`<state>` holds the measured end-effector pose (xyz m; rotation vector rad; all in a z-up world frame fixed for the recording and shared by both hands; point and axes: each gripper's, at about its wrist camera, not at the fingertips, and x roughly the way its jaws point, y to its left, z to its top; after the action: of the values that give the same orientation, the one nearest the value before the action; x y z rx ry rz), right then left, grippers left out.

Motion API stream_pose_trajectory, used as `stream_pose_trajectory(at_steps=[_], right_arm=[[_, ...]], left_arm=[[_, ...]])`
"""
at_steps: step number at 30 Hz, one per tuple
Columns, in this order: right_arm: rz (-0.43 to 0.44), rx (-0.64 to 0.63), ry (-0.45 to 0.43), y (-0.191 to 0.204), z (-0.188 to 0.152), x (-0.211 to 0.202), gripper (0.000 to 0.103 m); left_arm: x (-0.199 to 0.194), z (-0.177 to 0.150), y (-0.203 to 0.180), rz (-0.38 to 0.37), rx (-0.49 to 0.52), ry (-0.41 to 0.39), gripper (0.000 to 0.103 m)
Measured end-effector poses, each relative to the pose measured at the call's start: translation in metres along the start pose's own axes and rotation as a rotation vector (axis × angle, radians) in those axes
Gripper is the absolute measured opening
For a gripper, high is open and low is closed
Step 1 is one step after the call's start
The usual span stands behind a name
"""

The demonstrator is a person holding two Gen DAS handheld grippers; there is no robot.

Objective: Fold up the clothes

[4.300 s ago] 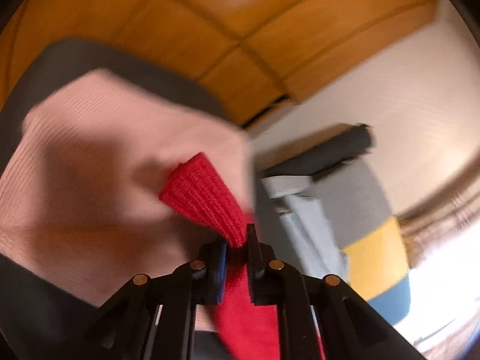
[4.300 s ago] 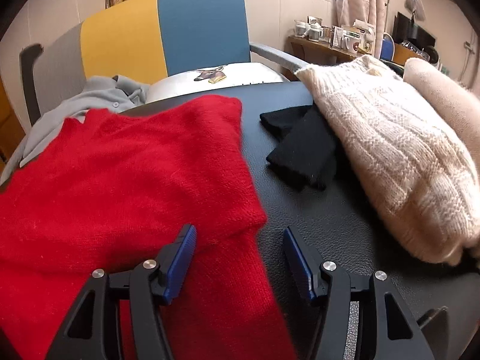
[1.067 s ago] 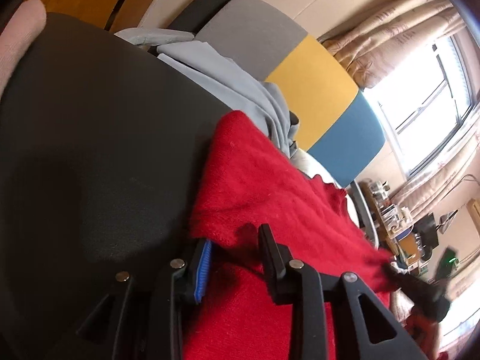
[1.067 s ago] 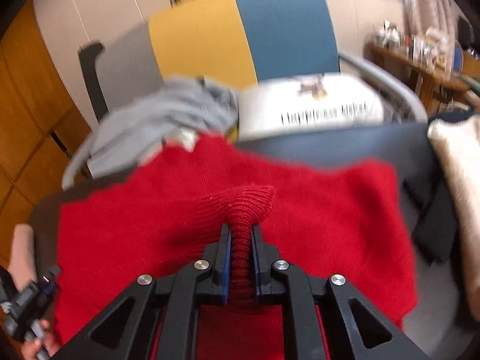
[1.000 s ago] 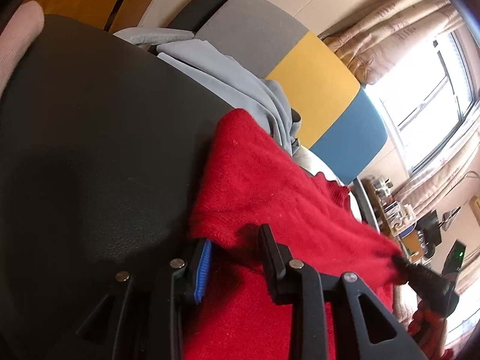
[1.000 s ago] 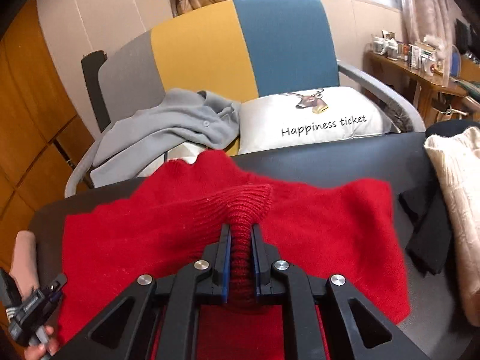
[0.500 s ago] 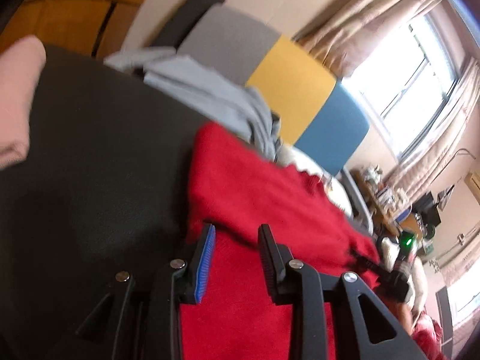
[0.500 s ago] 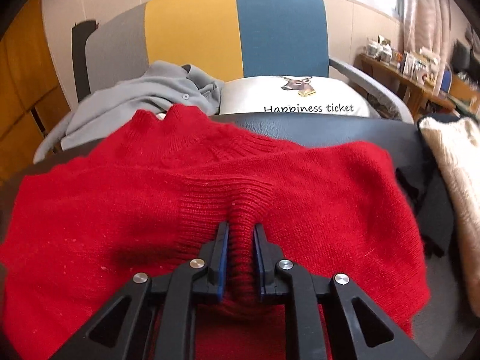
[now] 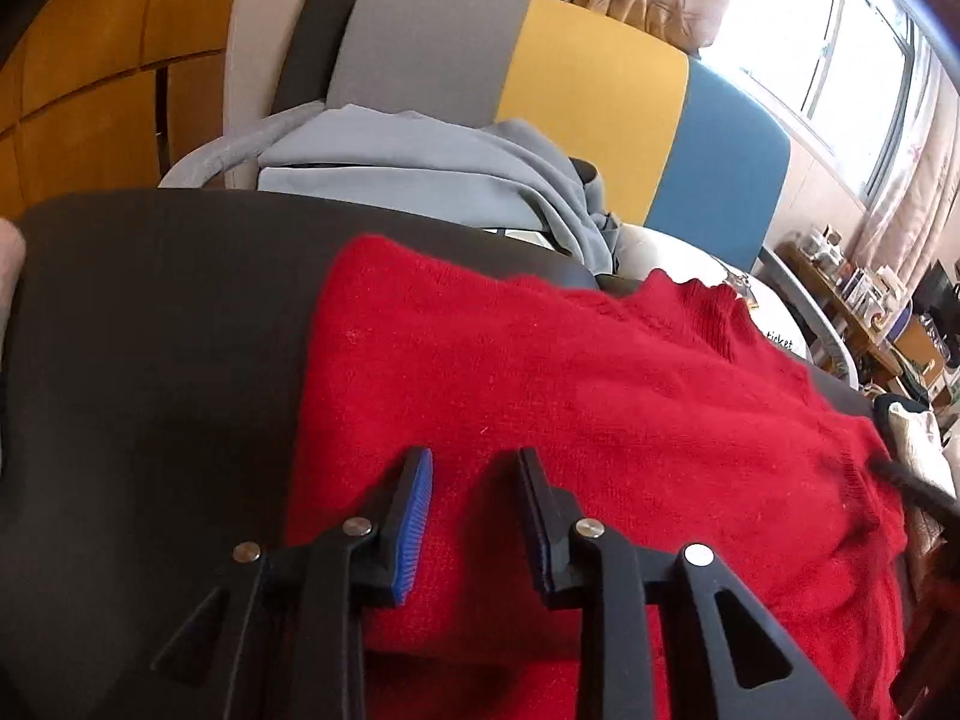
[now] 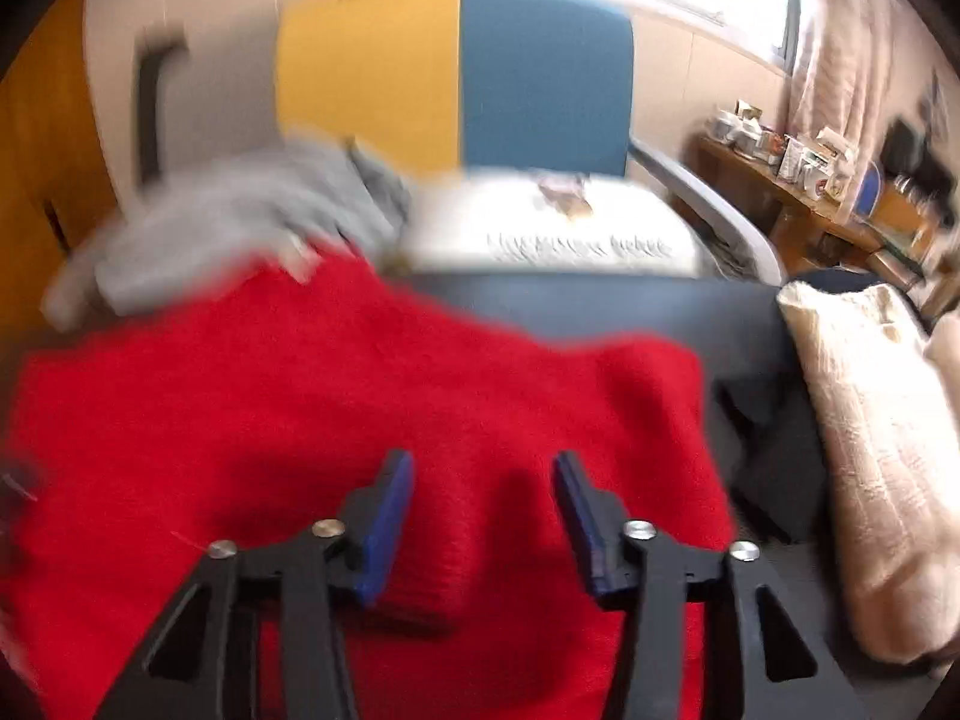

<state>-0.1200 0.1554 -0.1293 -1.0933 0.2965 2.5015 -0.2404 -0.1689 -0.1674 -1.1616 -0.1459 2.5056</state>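
Now release fully and lift straight up: red sweater (image 9: 600,420) lies flat on dark table (image 9: 150,330), sleeves folded in. Right gripper (image 10: 483,462) opening, nothing pinched between pads, cloth only beneath. Left gripper (image 9: 474,459) half spread above the left fold, also empty. Better not drag fibres when pulling away. Then take the near hem with both and fold toward the collar, away from cream knit (image 10: 870,450).

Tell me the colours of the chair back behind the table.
The chair back has three panels: grey, yellow and blue. The left wrist view shows it most sharply.
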Motion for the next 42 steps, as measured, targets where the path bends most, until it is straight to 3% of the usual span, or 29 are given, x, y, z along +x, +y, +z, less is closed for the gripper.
stream_pose_trajectory(at_steps=[2, 5, 8, 9, 14, 17, 21, 25, 30, 32, 34, 36, 37, 40, 42], right_arm=[[0.111, -0.002, -0.045, 0.020, 0.004, -0.015, 0.035], [0.188, -0.182, 0.000, 0.082, -0.008, -0.009, 0.023], [0.156, -0.278, 0.058, 0.108, -0.024, 0.010, 0.009], [0.140, -0.284, 0.085, 0.107, -0.030, 0.017, 0.004], [0.134, -0.055, 0.100, 0.039, -0.041, 0.014, 0.000], [0.121, -0.033, 0.121, 0.030, -0.029, 0.008, 0.000], [0.144, -0.095, 0.031, 0.049, 0.008, 0.009, 0.018], [0.127, -0.086, 0.119, 0.050, 0.024, 0.055, 0.019], [0.085, 0.026, 0.098, 0.013, 0.021, 0.068, 0.007], [0.072, 0.055, 0.095, 0.010, 0.018, 0.052, 0.008], [0.095, 0.071, 0.087, 0.007, 0.009, 0.029, 0.019], [0.115, 0.068, 0.083, -0.002, -0.007, 0.003, 0.040], [0.117, 0.063, 0.090, -0.008, -0.019, -0.012, 0.044], [0.119, 0.053, 0.132, -0.018, -0.059, -0.054, 0.046], [0.116, 0.076, 0.140, -0.035, -0.083, -0.078, 0.046]], left_arm=[[-0.001, -0.002, 0.000, -0.004, -0.006, 0.003, 0.028], [-0.003, -0.003, 0.001, 0.001, -0.001, 0.001, 0.028], [0.002, -0.004, 0.003, -0.017, -0.016, 0.000, 0.028], [0.006, -0.004, 0.004, -0.025, -0.023, -0.001, 0.028], [0.013, -0.002, 0.008, -0.062, -0.056, -0.001, 0.028], [0.015, -0.002, 0.004, -0.047, -0.041, -0.001, 0.028], [0.016, -0.001, 0.003, -0.042, -0.039, -0.003, 0.028], [0.017, -0.002, 0.000, -0.024, -0.026, -0.004, 0.028], [0.023, -0.001, -0.009, 0.013, 0.015, -0.005, 0.029], [0.025, 0.001, -0.010, 0.017, 0.022, -0.003, 0.029], [0.025, 0.002, -0.008, 0.007, 0.013, -0.003, 0.029], [0.023, 0.003, -0.005, -0.014, -0.003, 0.003, 0.029], [0.023, 0.004, -0.004, -0.025, -0.011, 0.006, 0.029], [0.011, 0.008, -0.004, -0.060, 0.000, 0.064, 0.029], [-0.010, 0.007, -0.002, -0.161, -0.022, 0.081, 0.029]])
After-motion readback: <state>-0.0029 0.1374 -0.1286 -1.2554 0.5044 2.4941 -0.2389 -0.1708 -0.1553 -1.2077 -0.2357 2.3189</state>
